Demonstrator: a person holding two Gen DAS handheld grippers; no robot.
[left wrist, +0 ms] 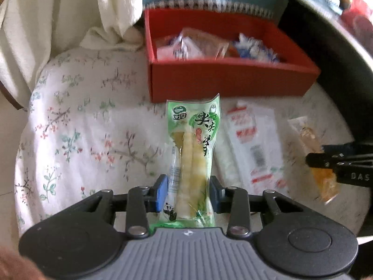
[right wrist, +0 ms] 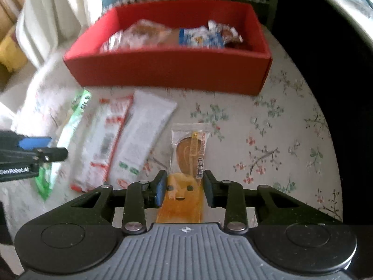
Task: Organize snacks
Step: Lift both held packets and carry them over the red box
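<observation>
Tool and packet were paired on both sides: the left tool [left wrist: 188,192] was clamped on the lower part of a green bamboo-shoot packet [left wrist: 192,158], and the right tool [right wrist: 184,190] was clamped likewise on an orange snack packet [right wrist: 186,175]. Both packets pointed toward the red box [right wrist: 167,70], which stood beyond them on the flowered cloth [left wrist: 77,126] and already held several wrapped snacks. Two white-and-red packets [right wrist: 116,140] lay on the cloth short of the box, between the two held ones. Each grip sat low on slippery film, so a packet could pivot or slide out on the carry. A drooping free end might catch the box's near wall and fold. Whether either packet had cleared the cloth was hard to tell.
</observation>
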